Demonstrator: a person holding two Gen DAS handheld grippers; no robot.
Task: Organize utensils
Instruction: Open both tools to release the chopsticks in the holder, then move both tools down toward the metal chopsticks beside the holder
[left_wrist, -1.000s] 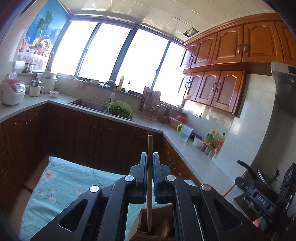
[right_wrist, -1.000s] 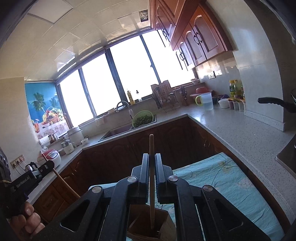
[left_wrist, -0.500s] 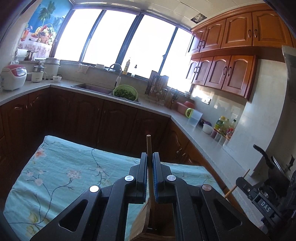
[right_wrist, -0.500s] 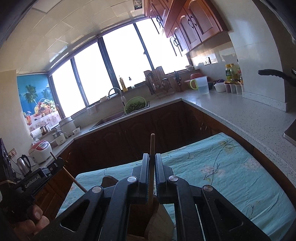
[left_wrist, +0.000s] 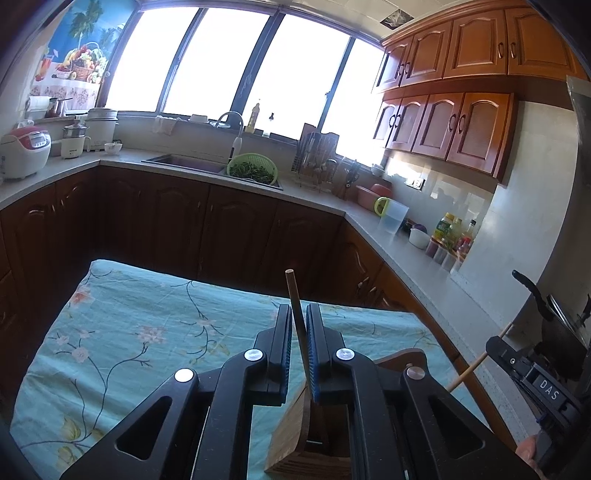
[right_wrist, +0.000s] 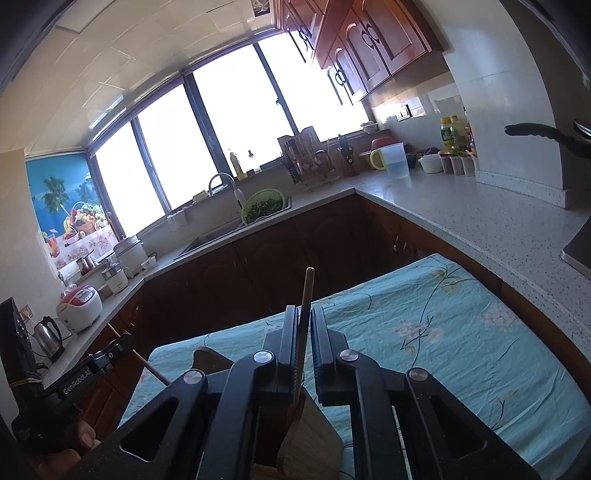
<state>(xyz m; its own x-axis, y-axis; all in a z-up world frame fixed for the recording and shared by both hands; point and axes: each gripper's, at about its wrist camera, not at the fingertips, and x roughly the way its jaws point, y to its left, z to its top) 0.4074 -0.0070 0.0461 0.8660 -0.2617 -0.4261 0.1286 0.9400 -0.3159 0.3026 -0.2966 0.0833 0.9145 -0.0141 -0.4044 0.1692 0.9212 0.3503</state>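
Wooden utensil handle (left_wrist: 295, 306) stands between left tool (left_wrist: 298, 326) pads, tip leaning toward 11 o'clock, lower end in wooden holder (left_wrist: 295, 435) on floral-clothed counter (left_wrist: 122, 343). Jaws just eased apart; seemingly released. Right tool (right_wrist: 303, 328): second handle (right_wrist: 306, 295), spatula-like blade in holder (right_wrist: 314, 450), likewise loosened.

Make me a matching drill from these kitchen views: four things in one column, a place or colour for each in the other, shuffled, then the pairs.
Things:
1. colander
2. rice cooker
3. tablecloth
4. jug

Descriptions:
A. light blue with a flower print
B. clear, with a yellow-green handle
C. green, at the sink's edge
D. white with a red top, far left of the counter

Pairs: 1-C, 2-D, 3-A, 4-B
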